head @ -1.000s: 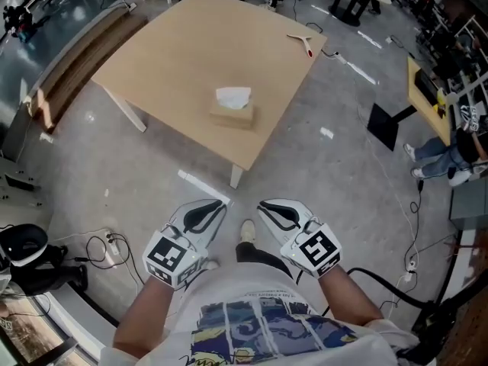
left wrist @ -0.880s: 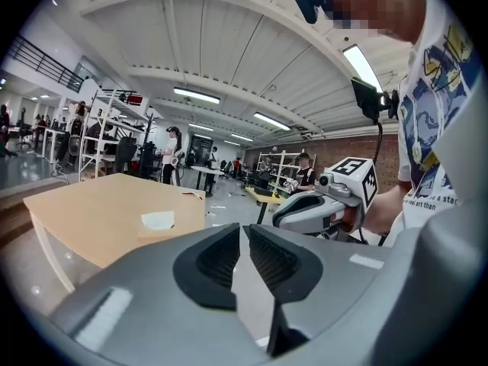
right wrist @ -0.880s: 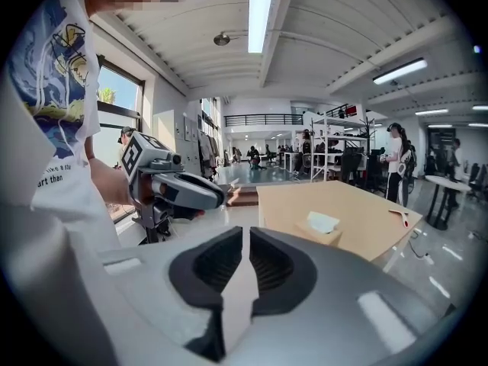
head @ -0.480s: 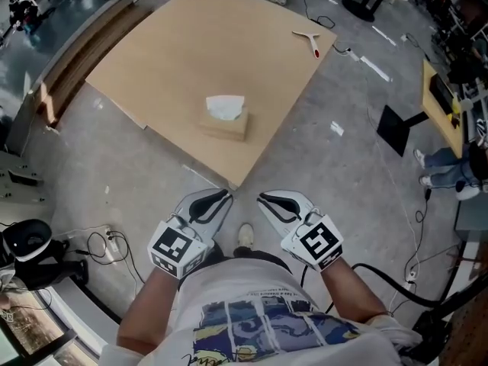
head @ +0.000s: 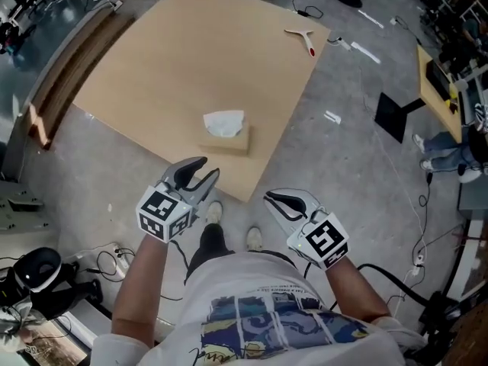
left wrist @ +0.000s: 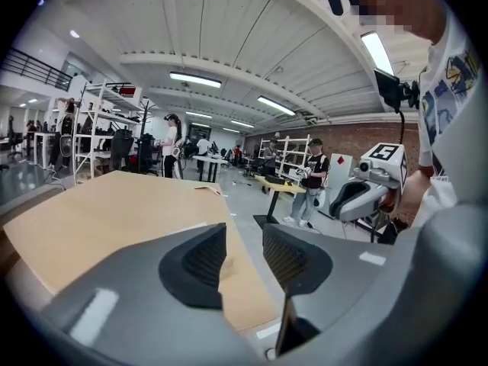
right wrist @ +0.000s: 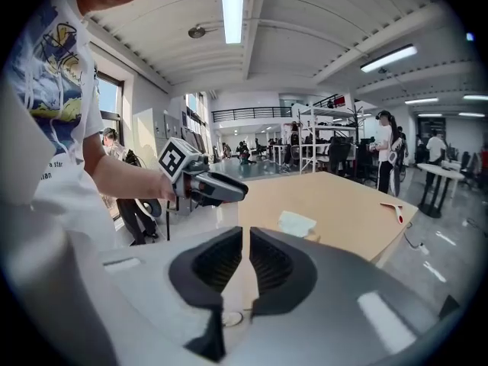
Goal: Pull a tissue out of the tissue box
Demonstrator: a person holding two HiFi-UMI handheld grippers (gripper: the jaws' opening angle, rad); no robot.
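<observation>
i am watching the left gripper [head: 200,171] hanging at the near edge of the table [head: 152,67], its jaws opening with a clear gap and nothing between them; the right gripper [head: 284,199] is hovering off the table's corner over the floor [head: 343,151], its jaws sitting almost together with only a thin slit, gripping nothing. the tissue box [head: 229,139] is resting on the table just beyond the left gripper, apart from both, with a white tissue [head: 223,121] sticking up out of its top.
</observation>
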